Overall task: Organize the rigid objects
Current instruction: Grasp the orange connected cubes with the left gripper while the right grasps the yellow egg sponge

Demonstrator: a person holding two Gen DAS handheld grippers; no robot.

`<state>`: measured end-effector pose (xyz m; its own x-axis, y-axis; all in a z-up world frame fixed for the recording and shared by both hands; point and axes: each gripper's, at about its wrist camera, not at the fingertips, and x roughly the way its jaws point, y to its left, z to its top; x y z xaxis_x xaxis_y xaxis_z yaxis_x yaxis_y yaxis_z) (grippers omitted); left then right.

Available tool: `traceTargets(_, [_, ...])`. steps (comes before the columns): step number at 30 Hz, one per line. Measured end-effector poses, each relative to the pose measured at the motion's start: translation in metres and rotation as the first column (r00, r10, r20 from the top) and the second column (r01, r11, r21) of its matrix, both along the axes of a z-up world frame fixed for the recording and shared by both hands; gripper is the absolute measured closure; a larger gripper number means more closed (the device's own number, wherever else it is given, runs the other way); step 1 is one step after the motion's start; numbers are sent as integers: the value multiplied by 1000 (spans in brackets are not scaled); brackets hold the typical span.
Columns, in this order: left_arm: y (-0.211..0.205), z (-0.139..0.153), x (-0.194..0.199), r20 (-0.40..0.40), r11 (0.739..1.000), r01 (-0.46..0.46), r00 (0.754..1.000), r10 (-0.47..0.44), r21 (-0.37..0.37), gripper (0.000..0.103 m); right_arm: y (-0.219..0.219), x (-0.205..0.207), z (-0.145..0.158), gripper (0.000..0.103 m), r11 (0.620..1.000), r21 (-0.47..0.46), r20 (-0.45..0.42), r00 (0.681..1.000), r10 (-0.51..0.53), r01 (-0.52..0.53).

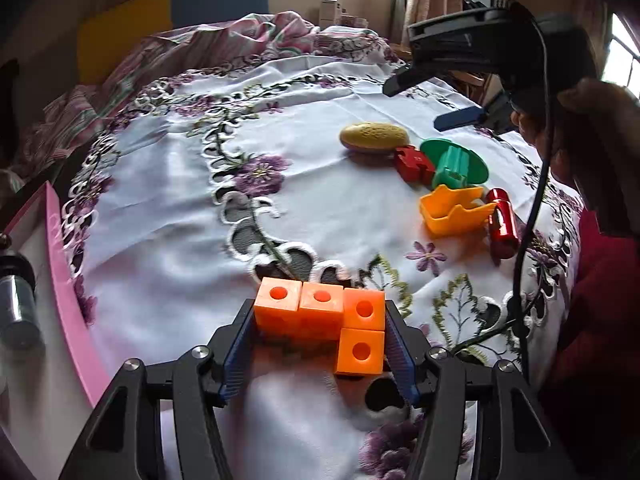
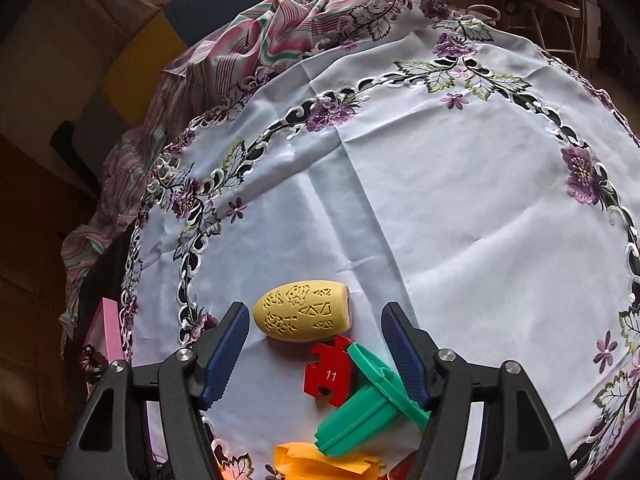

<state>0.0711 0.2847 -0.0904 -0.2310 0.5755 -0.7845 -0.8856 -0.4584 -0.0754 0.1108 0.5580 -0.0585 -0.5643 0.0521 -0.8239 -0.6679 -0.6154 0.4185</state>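
A: Left gripper (image 1: 320, 344): what sits between the jaws?

B: An orange L-shaped piece of four joined cubes (image 1: 328, 320), each cube with a round hole. It lies on the embroidered white tablecloth (image 1: 168, 208). Both blue pads flank it closely; the right pad looks to be against the cubes, but a firm clamp on the left side I cannot confirm.

A: Right gripper (image 2: 314, 352)?

B: Jaws wide, nothing pinched. Below the gap lie a yellow carved egg-shaped piece (image 2: 302, 314), a red flat piece marked "11" (image 2: 330, 372) touching it, and a green disc with a stem (image 2: 372, 404) near the right pad.

A: Other items?

B: In the left wrist view, an orange crown-shaped tray (image 1: 454, 212) and a red cylinder (image 1: 502, 224) just beside it. A pink box edge (image 1: 64, 264) at the left.
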Motion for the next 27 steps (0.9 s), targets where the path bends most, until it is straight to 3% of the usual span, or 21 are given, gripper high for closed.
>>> traceTargets(3, [-10, -2, -5, -14, 1000, -25, 1000, 25, 5, 43, -8, -11, -1, 21, 998, 56, 37, 999, 35, -37])
traceTargets(9, [-9, -2, -2, -23, 1000, -25, 999, 25, 12, 43, -23, -44, -15, 21, 984, 128, 147, 983, 107, -126])
traceTargets(14, [-8, -4, -1, -38, 1000, -14, 999, 15, 4, 42, -26, -64, -31, 20, 979, 134, 209, 970, 122, -153])
traceTargets(17, [-7, -4, -1, -34, 1000, -23, 999, 23, 8, 42, -30, -67, -38, 25, 972, 161, 251, 960, 125, -169])
traceTargets(23, [-9, -1, -3, -23, 1000, -25, 999, 26, 17, 43, -59, -76, -29, 26, 931, 198, 212, 941, 263, -305])
traceTargets(27, [-12, 3, -2, -16, 999, -30, 999, 30, 19, 43, -86, -86, -28, 26, 893, 200, 200, 909, 367, -404])
